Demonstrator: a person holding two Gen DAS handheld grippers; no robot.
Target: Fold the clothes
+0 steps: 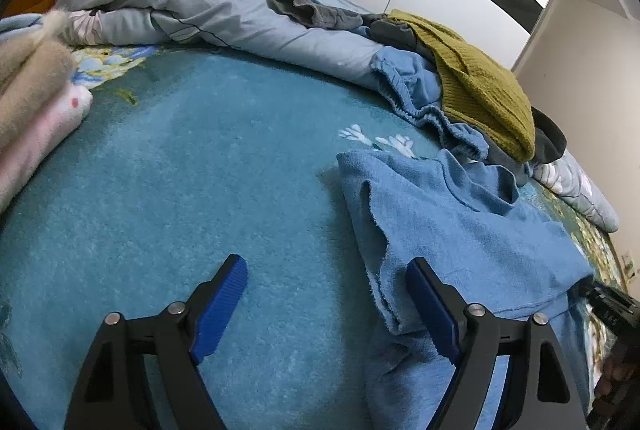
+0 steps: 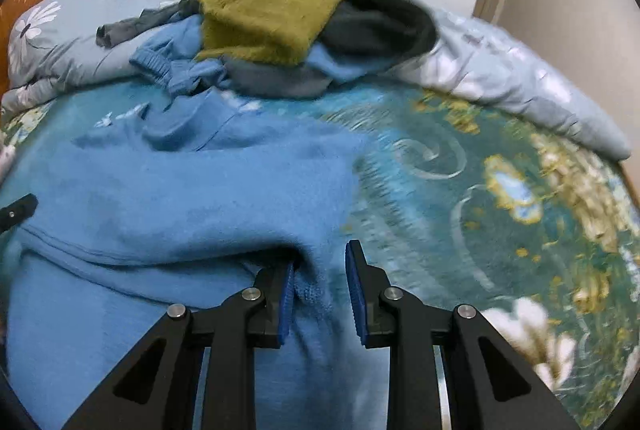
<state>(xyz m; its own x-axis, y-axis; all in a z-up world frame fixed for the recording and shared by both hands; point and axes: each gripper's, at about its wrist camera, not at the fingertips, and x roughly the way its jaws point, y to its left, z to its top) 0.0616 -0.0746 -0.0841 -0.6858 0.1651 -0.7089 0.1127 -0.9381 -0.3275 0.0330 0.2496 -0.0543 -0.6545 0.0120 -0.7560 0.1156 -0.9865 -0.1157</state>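
One soft blue fleece garment (image 2: pixel 180 197) lies partly folded before us on the teal floral blanket (image 1: pixel 160 189); the heap under the olive knitted sweater (image 2: pixel 272 13) waits. Our right gripper (image 2: pixel 320 282) straddles its bunched edge, fingers narrow, unpinched; our left gripper (image 1: pixel 328 306) hovers wide beside it, both angled downward.

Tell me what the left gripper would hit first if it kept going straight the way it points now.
Most likely the teal bed blanket. The left gripper points down at bare blanket, jaws wide with nothing between them. The blue garment lies under its right finger, so that finger may catch its edge first; depth is unclear.
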